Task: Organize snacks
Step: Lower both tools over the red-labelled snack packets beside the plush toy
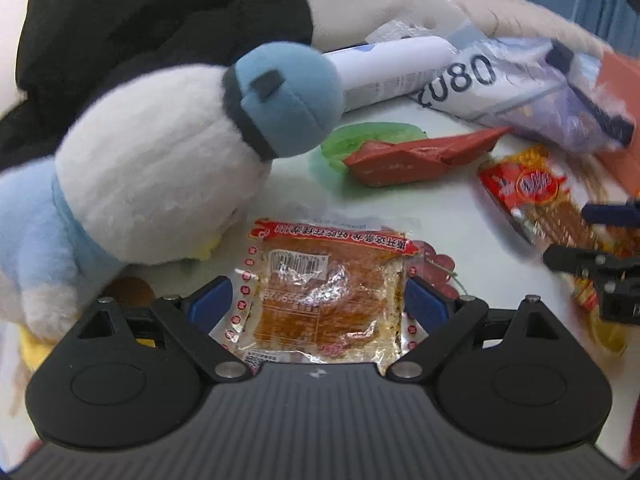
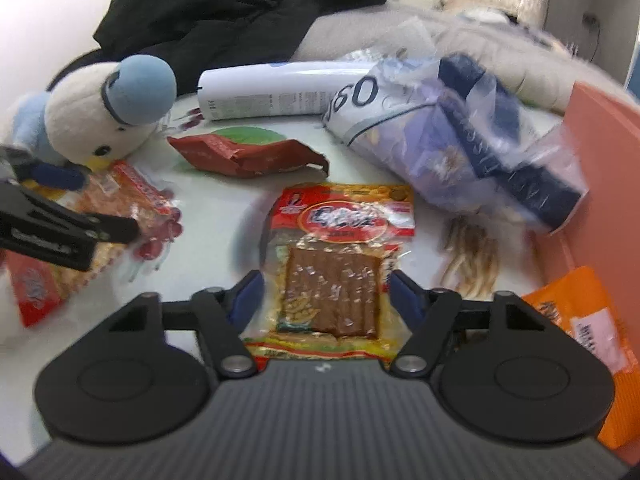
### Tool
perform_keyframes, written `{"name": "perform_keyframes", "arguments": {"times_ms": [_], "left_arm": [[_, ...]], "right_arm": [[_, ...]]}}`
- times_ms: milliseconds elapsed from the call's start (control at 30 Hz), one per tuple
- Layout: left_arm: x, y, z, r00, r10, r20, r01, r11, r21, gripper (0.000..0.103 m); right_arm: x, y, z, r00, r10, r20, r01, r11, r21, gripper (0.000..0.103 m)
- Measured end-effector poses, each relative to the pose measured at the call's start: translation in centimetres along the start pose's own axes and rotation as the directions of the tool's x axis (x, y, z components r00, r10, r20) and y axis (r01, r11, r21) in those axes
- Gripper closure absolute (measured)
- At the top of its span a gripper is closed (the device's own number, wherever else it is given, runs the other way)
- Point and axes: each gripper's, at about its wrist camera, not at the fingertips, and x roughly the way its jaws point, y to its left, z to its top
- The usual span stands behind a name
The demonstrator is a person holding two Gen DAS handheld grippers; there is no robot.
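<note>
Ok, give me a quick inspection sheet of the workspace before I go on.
Surface: white table, crowded.
Job's things: clear packet of orange snack between the left gripper's fingers; red and yellow packet of brown strips between the right gripper's fingers; dark red pouch lying behind.
Clutter: plush bird, white bottle on its side, plastic bag, black coat.
Grippers: left gripper open around its packet; right gripper open around its packet; no grip seen.
Cables: nothing seen.
Surroundings: orange bin wall at right.
</note>
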Motion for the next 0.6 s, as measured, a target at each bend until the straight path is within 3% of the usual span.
{"name": "perform_keyframes", "arguments": {"times_ms": [167, 400, 600], "left_arm": [[-0.1, 0.1, -0.2, 1.0, -0.012, -0.005, 0.012, 0.999, -0.039, 0.017], [-2.2, -0.4, -1.5, 1.0, -0.007, -0.014, 0.005, 0.995, -0.104, 0.038], [-4.7, -1.5, -3.6, 0.999, -0.021, -0.033, 0.016, 0.987, -0.161, 0.047]], "right_arm": [[-0.2, 0.1, 0.0, 1.0, -0.003, -0.001, 0.003, 1.0, -0.026, 0.046], [-1.0, 0.2, -0.3, 1.0, 0.025, -0.02, -0.025, 0.999, -0.036, 0.048], [-3.1, 1.2, -2.0, 0.999, 0.039, -0.035, -0.041, 0.998, -0.053, 0.048]]}}
